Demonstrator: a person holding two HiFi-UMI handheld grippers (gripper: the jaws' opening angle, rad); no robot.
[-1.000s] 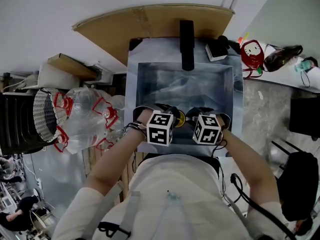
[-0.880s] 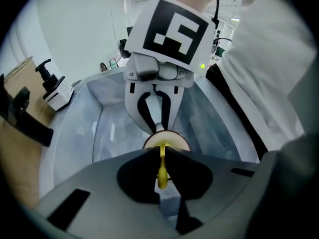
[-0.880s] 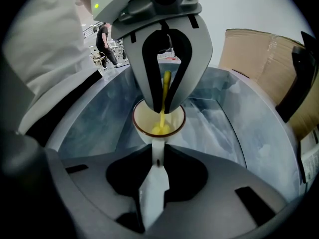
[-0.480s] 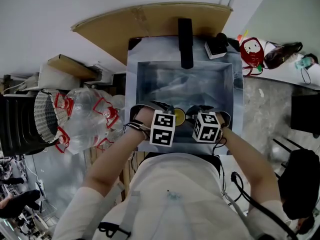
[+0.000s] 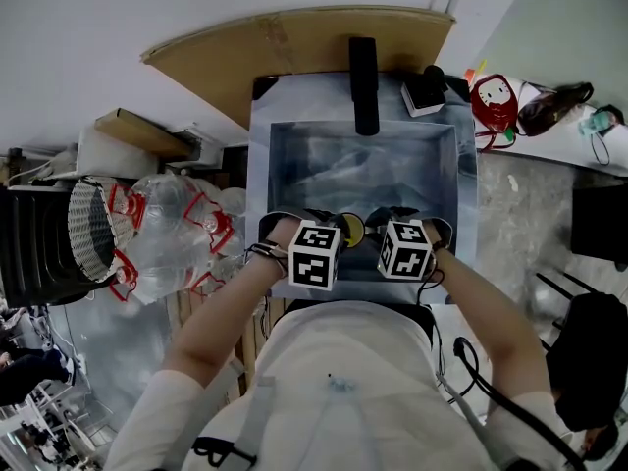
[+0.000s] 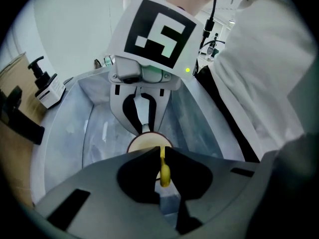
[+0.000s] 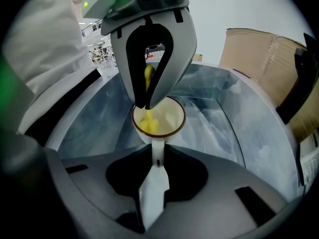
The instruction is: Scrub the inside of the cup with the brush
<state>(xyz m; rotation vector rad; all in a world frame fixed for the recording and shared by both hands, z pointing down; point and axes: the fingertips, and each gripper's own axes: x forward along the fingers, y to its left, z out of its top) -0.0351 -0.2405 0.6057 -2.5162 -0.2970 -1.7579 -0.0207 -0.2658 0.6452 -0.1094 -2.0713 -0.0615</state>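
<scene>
A white cup (image 7: 164, 114) with a brown rim hangs over the steel sink (image 5: 294, 155). My right gripper (image 7: 158, 152) is shut on the cup's handle (image 7: 157, 156). From above, my left gripper (image 7: 147, 101) comes down to the cup's mouth, shut on the thin handle of a yellow brush (image 6: 163, 172). The brush head (image 7: 148, 125) sits inside the cup against its near wall. In the left gripper view the cup (image 6: 144, 142) shows just beyond my left gripper (image 6: 160, 152), with the right gripper (image 6: 143, 114) behind it. In the head view both marker cubes hide most of the cup (image 5: 351, 229).
A black faucet (image 5: 364, 84) stands at the sink's far rim, with a soap dispenser (image 5: 423, 94) to its right. Cardboard (image 5: 294, 42) lies behind the sink. Clear bottles with red caps (image 5: 172, 234) and a wire basket (image 5: 88, 229) are at the left.
The left gripper has rocked slightly to the right and back with the brush in the cup. The right gripper and the cup have kept still.
</scene>
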